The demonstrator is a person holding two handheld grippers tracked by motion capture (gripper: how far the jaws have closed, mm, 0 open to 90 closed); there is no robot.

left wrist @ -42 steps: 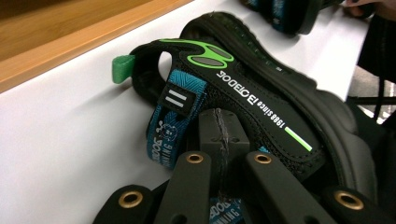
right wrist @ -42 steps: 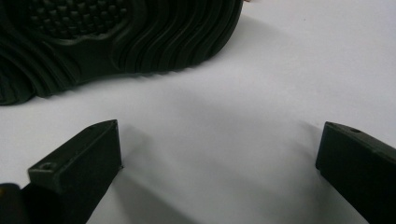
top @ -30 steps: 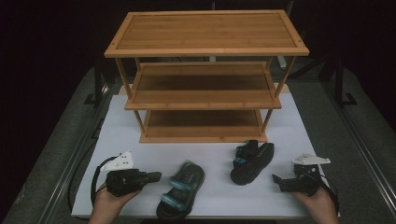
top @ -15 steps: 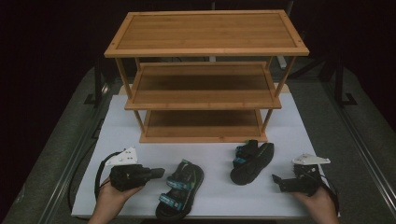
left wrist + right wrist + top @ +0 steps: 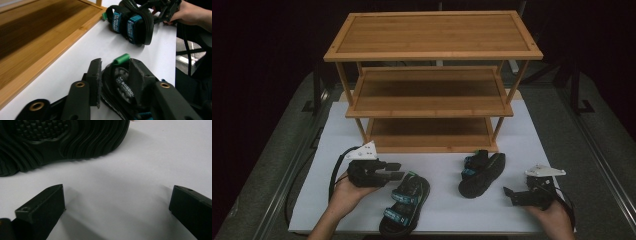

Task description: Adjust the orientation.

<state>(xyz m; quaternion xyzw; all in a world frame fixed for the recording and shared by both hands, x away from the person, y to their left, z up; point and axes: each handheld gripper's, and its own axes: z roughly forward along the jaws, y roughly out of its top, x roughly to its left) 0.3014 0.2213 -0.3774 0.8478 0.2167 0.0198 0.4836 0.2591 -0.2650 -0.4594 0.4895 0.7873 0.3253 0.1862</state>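
Black rubber and teal straps are what your left gripper (image 5: 395, 171) is working with: its jaws have just been opening and now straddle the heel strap of the near sandal (image 5: 406, 204), which lies flat on the white table (image 5: 337, 130) just in front of the wooden shoe rack (image 5: 432, 95). In the left gripper view the pads sit either side of the strap by the green pull tab (image 5: 121, 58), and they do not look pressed in yet. If you close where you are, you may catch only the thin strap, and I would expect the heavy sole to swing down and twist out as you lift. Close too near the tab and the gripper could slide off it altogether. Your right gripper (image 5: 511, 194) rests low over the table with its jaws wide apart and nothing between them, just beside the other sandal (image 5: 481, 173), which lies tipped on its side. A careless nudge from that hand could push it against the rack's bottom shelf (image 5: 432, 134) or roll it over. Watch the trailing cable (image 5: 333, 175) near your left wrist too, since it could drag across the sandal
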